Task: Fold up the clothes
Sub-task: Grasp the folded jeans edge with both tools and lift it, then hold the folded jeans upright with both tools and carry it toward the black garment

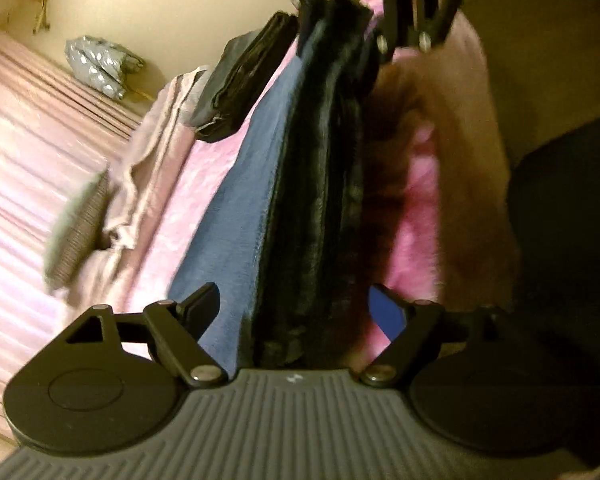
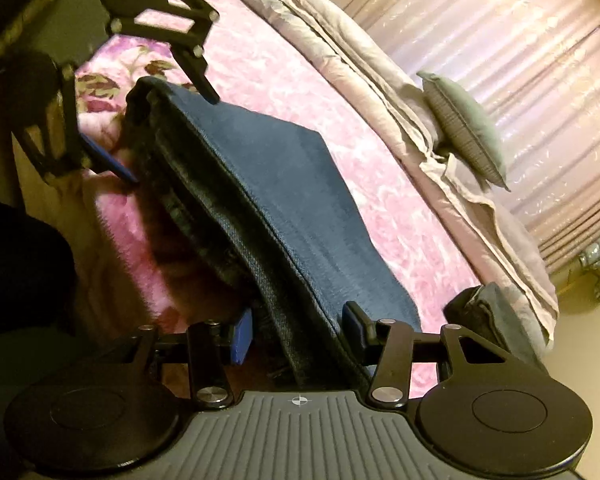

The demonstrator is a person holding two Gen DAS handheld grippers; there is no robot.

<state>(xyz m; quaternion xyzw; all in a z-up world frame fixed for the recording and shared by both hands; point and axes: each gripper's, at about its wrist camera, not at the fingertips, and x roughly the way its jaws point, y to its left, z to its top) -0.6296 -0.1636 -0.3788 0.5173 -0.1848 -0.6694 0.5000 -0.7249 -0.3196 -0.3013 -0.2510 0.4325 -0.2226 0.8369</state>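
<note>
I see the folded blue jeans (image 2: pixel 292 184) lying on the pink bedspread (image 2: pixel 380 184), well short of the grey pillow (image 2: pixel 466 124). My left gripper (image 1: pixel 294 304) has its fingers spread wide at one end of the jeans, released. My right gripper (image 2: pixel 298 328) straddles the other end, pads apparently clear of the denim.

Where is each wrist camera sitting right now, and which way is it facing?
Left wrist: on the left tongs, looking lengthwise along the folded jeans on the pink bedspread; own tongs astride them, right tongs at the far end.
Right wrist: on the right tongs, facing back along the jeans towards the left tongs; own tongs astride the fold.
Shared: jeans, bedspread, grey cushion, both tongs; no hand shows.
</note>
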